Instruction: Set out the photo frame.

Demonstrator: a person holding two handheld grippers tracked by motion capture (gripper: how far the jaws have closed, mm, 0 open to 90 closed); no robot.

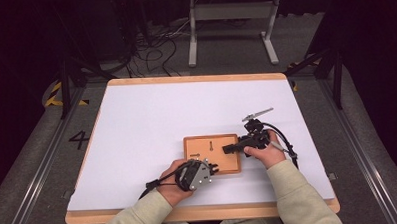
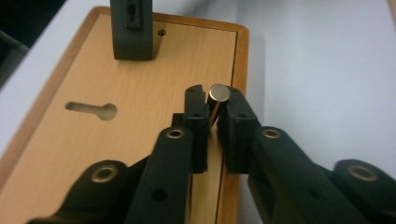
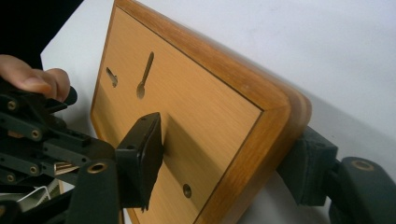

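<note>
wooden board [image 1: 223, 161] steadied on white table [image 1: 137, 124] while a metal pin [image 2: 218, 93] is held.
right gripper [image 3: 224, 172] clamped across board's near corner; left gripper [image 2: 212, 100] narrowly pinching upright pin at board's edge, keyhole slot [image 2: 93, 109] off to one side.

Wooden board [image 1: 223, 152] with keyhole slots, brass-coloured pin [image 2: 218, 95] upright at its edge

1. The left gripper [image 1: 212, 167] sat low at the near side, jaws nearly together, gripping something small between the pads.
2. The right gripper [image 1: 227, 149] pointed leftward, jaws clamped across an edge.
3. Both forearms came in bent.
</note>
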